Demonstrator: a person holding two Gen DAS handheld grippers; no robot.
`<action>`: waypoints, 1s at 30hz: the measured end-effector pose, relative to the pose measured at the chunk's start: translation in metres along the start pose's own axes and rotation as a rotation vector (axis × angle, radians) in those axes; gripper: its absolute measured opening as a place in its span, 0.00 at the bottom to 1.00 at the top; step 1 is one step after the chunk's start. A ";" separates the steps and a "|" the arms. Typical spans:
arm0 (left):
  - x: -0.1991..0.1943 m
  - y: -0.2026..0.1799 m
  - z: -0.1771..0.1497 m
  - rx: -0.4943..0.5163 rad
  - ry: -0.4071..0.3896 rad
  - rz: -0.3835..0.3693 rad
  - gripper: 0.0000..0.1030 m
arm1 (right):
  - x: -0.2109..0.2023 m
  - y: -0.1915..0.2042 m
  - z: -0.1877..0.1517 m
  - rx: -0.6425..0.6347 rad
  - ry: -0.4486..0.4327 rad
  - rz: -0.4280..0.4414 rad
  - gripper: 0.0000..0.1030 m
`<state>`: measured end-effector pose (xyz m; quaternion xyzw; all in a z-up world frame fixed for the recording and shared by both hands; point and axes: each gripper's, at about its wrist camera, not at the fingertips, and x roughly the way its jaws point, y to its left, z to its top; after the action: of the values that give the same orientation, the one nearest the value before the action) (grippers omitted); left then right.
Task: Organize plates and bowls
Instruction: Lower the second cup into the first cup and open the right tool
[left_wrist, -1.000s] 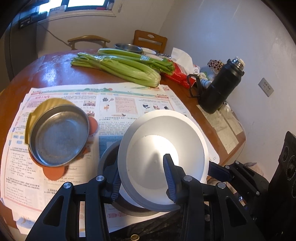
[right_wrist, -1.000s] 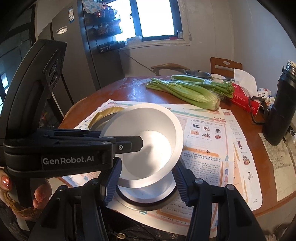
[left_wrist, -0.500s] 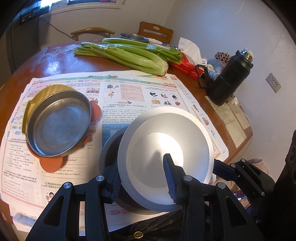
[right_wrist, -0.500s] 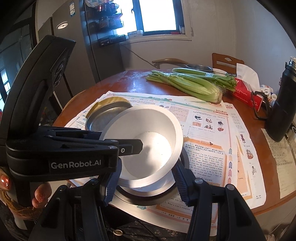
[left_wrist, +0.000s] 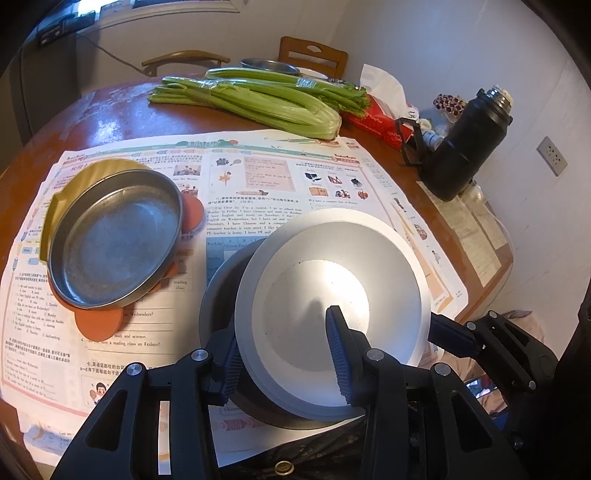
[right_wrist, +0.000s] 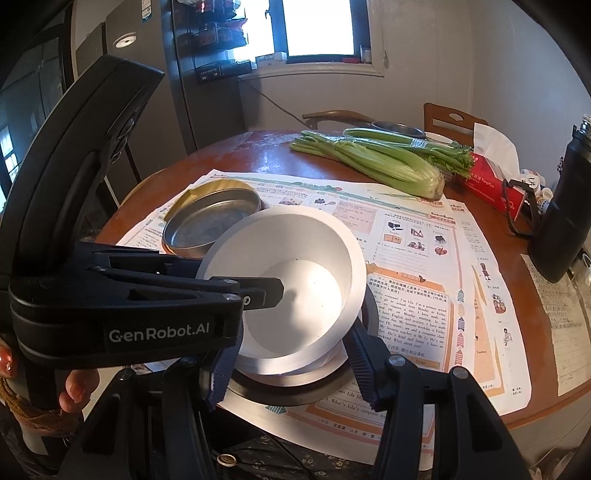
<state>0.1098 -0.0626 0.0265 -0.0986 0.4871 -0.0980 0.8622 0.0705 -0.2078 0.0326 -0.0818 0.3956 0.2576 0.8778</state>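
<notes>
- The left gripper (left_wrist: 288, 354) pinches the near rim of the white bowl (left_wrist: 332, 306): one blue ribbed finger (left_wrist: 338, 354) lies inside the bowl, the other presses the outer wall at lower centre of the left wrist view.
- The right gripper (right_wrist: 291, 362) sits at the bottom of its own view with its blue pads either side of the same bowl's near wall; it is closed down to a narrow gap, but whether the pads actually press the bowl cannot be told.
- The white bowl is matte and plain, with a flat round floor, steep sides and a broad flat lip. It is tilted, its far edge higher than the pinched edge, and fills the lower middle of both views.
- Beneath it lies a dark grey dish (right_wrist: 295, 384), wider than the bowl, its rim showing as a ring below and left of it; the bowl's low edge is down inside this dish.
- Left of centre, a scuffed round metal pan (left_wrist: 114, 240) rests on a yellow plate (left_wrist: 74, 184) and an orange plate (left_wrist: 99, 325).
- All stand on a newspaper (left_wrist: 258, 184) spread over the round wooden table (left_wrist: 110, 114).
- Further up: celery (left_wrist: 258, 99), a red tissue box (left_wrist: 373, 118), and a black flask (left_wrist: 465, 147) at upper right.
</notes>
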 end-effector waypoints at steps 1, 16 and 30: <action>0.001 0.000 0.000 0.001 0.002 0.002 0.41 | 0.001 0.000 0.000 -0.002 0.002 -0.002 0.54; 0.001 0.003 -0.002 0.003 -0.006 0.014 0.43 | 0.008 -0.005 -0.002 0.005 0.015 -0.005 0.54; -0.010 0.009 -0.004 0.002 -0.042 0.041 0.46 | 0.001 -0.012 0.000 0.035 -0.011 -0.019 0.54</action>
<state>0.1019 -0.0513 0.0299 -0.0898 0.4708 -0.0784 0.8742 0.0771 -0.2172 0.0308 -0.0686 0.3946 0.2425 0.8836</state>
